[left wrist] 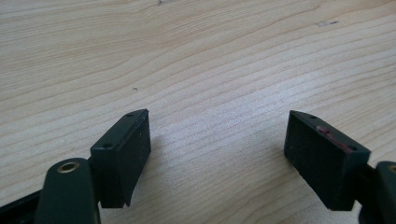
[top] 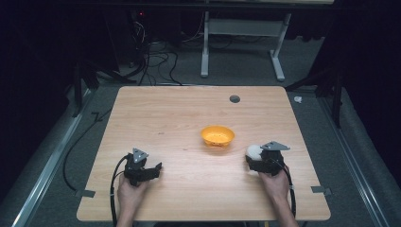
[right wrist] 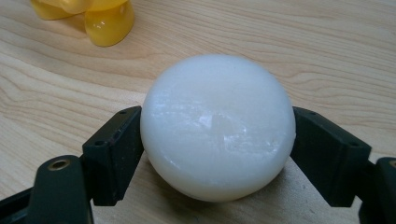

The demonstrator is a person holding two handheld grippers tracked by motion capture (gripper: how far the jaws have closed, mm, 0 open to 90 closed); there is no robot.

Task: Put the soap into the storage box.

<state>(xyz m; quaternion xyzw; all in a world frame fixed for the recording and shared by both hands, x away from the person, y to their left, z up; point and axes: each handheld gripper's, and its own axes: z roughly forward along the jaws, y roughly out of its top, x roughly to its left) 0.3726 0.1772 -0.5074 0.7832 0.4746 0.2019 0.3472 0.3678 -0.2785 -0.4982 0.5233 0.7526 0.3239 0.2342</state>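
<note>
1. The bowl [top: 217, 135] sits on the table [top: 179, 113] just right of centre.
2. The ball [top: 254, 151] lies at the bowl's four o'clock, between the right gripper's [top: 252, 160] jaws.
3. The left gripper [top: 156, 166] rests at the bowl's eight o'clock, well apart.

Both grippers are black, the left gripper [top: 153, 169] and right gripper [top: 250, 162] each topped by a grey three-cornered plate and trailing a black cable. Flat rectangular jaw pads carry small screw holes; forearms are bare.
</note>
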